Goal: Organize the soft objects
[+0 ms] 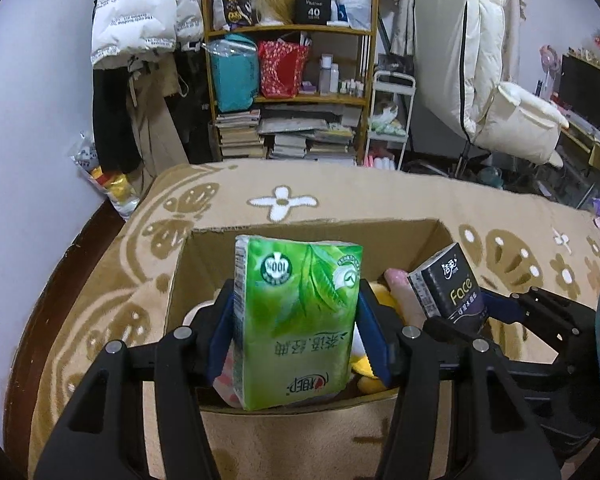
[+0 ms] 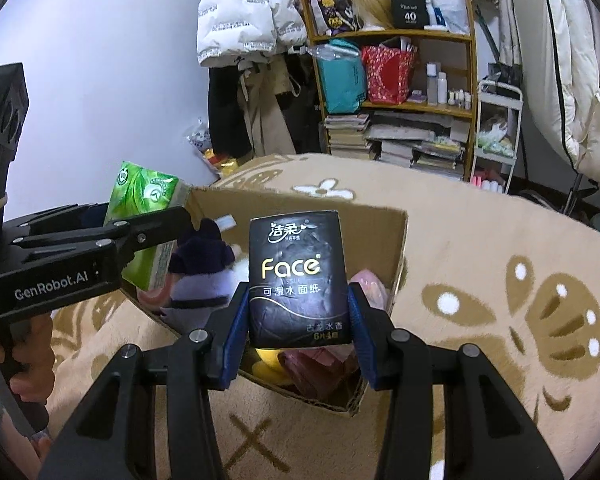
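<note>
My left gripper (image 1: 296, 312) is shut on a green tissue pack (image 1: 296, 320) and holds it upright over the near edge of an open cardboard box (image 1: 312, 232). My right gripper (image 2: 298, 320) is shut on a black "Face" tissue pack (image 2: 298, 280), held over the box's (image 2: 300, 204) right part. The black pack also shows in the left wrist view (image 1: 446, 280), and the green pack in the right wrist view (image 2: 144, 200). Inside the box lie soft toys: a purple plush (image 2: 204, 268), a yellow one (image 1: 368, 364) and pink items (image 2: 368, 288).
The box sits on a beige bed blanket with brown and white flower patterns (image 1: 284, 200). Behind the bed stand a wooden shelf (image 1: 288, 32) with bags and books, hanging jackets (image 1: 140, 12), a white cart (image 1: 392, 120) and a padded chair (image 1: 516, 120).
</note>
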Demonstrator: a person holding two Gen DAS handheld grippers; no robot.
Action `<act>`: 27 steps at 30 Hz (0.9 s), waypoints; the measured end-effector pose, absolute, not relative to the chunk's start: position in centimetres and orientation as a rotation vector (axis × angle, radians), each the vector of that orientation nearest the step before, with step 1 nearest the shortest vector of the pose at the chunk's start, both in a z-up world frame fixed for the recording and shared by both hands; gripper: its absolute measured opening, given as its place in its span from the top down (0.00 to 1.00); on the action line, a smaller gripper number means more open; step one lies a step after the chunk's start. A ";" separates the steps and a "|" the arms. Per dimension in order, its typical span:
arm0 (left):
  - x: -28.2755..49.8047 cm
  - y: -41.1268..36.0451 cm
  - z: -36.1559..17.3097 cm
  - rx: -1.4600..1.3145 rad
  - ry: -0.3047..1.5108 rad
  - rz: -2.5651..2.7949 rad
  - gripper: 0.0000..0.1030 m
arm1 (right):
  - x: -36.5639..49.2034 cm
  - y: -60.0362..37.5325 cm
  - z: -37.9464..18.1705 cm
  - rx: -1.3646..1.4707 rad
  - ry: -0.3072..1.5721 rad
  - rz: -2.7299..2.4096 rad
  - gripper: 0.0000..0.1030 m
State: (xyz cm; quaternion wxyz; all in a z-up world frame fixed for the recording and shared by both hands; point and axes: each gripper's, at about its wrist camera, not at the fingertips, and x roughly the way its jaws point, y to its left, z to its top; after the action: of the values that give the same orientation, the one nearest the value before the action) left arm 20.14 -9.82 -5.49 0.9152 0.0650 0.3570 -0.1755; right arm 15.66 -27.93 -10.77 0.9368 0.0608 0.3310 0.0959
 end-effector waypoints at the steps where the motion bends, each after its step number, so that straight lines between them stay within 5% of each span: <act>1: 20.2 -9.9 -5.7 0.139 0.741 -0.359 0.45 | 15.7 -27.9 -11.0 0.124 0.682 0.197 0.52; 10: 19.9 -9.8 -6.0 0.157 0.745 -0.337 0.27 | 15.7 -27.9 -11.5 0.126 0.701 0.200 0.51; 18: 18.5 -9.2 -4.6 0.167 0.723 -0.325 0.11 | 14.8 -28.2 -10.3 0.131 0.692 0.183 0.23; 27: 15.4 -7.0 -2.1 0.147 0.689 -0.271 0.04 | 12.6 -28.7 -8.5 0.130 0.693 0.164 0.12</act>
State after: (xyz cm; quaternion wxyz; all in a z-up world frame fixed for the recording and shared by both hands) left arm 15.44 -6.98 -2.05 0.9296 0.0716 0.3365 -0.1324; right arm 12.63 -28.67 -8.53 0.9352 0.0636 0.3391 0.0800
